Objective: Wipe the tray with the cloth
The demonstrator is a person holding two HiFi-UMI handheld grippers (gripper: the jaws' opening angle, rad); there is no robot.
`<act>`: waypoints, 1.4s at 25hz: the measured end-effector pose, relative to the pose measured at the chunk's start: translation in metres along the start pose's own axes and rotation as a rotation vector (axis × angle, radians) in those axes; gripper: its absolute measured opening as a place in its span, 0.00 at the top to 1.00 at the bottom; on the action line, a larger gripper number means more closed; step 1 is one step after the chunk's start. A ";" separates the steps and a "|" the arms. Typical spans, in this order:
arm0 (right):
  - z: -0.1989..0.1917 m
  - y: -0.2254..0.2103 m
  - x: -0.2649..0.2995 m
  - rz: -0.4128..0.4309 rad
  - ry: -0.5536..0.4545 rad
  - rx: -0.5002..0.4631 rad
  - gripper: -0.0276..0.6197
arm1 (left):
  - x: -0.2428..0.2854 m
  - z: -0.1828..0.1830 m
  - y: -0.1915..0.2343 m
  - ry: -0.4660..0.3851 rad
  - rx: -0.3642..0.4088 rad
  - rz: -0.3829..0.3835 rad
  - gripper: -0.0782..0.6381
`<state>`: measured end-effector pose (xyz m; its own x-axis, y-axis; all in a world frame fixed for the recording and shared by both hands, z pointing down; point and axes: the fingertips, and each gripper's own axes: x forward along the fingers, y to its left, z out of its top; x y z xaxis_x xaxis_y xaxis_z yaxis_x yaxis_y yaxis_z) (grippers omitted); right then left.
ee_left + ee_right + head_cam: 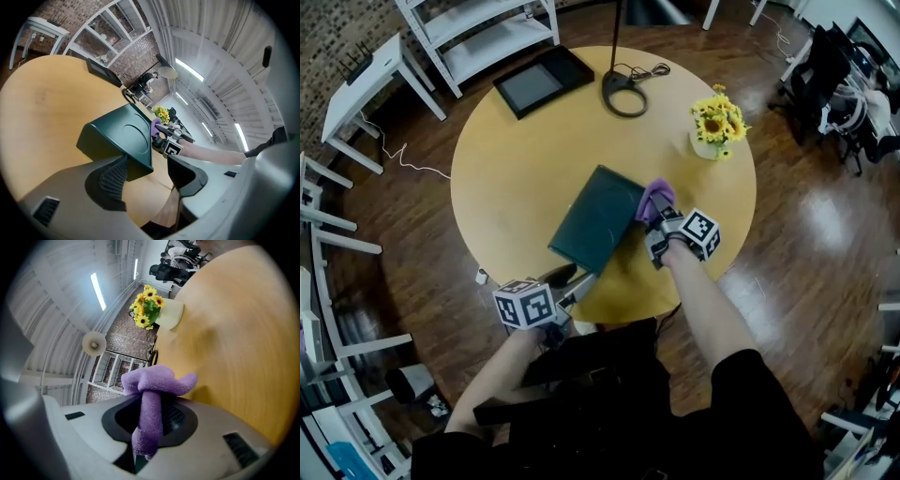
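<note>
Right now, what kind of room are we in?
Probably an office or lab-style workroom: a round wooden table on a wood floor, white shelving near a brick wall, and what look like office chairs at one side.

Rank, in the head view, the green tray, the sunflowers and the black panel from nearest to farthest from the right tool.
1. Green tray, right beside the right tool, on its left.
2. Sunflowers, beyond it, near the right edge of the table.
3. Black panel, at the far left edge.

Open along table (502, 178) left edge; tray (598, 220) mid-table, lamp base (607, 86) at far edge, flowers (719, 117) at right edge.
</note>
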<state>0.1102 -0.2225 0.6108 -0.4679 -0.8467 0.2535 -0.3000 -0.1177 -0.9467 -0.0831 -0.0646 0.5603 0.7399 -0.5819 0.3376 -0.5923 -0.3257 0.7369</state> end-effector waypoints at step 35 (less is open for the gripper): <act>-0.134 -0.026 -0.074 0.069 0.244 0.098 0.84 | 0.014 0.042 0.063 0.022 -0.059 -0.066 0.50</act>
<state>0.0410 -0.0868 0.6429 -0.6747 -0.7055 0.2170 -0.1839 -0.1241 -0.9751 -0.1236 -0.1240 0.5871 0.7842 -0.5437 0.2991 -0.5222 -0.3178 0.7914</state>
